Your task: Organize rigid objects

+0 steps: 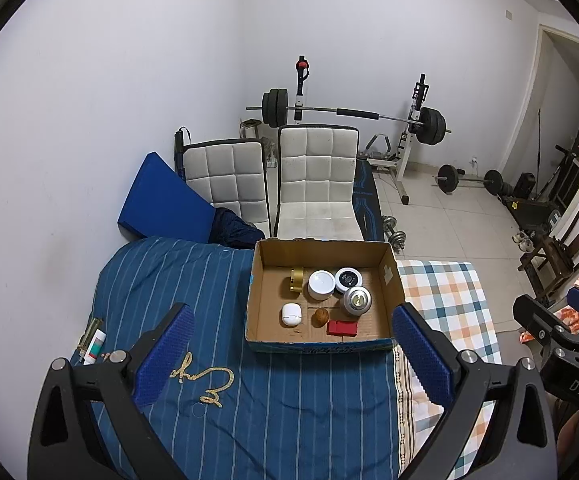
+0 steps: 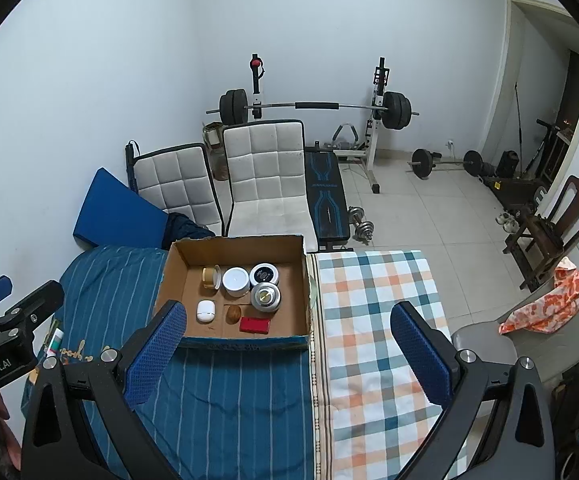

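An open cardboard box (image 1: 389, 268) (image 2: 169, 276) sits on the bed. Inside lie a gold tape roll (image 1: 296, 279) (image 2: 209, 276), a white jar (image 1: 321, 285) (image 2: 236, 281), a black-lidded tin (image 1: 348, 279) (image 2: 264, 274), a silver round tin (image 1: 356, 300) (image 2: 265, 297), a white earbud case (image 1: 291, 314) (image 2: 205, 311), a walnut (image 1: 321, 317) (image 2: 233, 314) and a red box (image 1: 342, 328) (image 2: 254, 325). My left gripper (image 1: 289, 356) is open and empty, held above the blue blanket before the box. My right gripper (image 2: 289, 356) is open and empty, right of it.
A white tube (image 1: 94, 346) (image 2: 54, 342) lies at the bed's left edge. A blue striped blanket (image 1: 281, 408) and a checked sheet (image 2: 377, 320) cover the bed. Two white chairs (image 1: 315, 184), a weight bench with barbell (image 2: 313, 106), dumbbells and a wooden chair (image 2: 549, 224) stand beyond.
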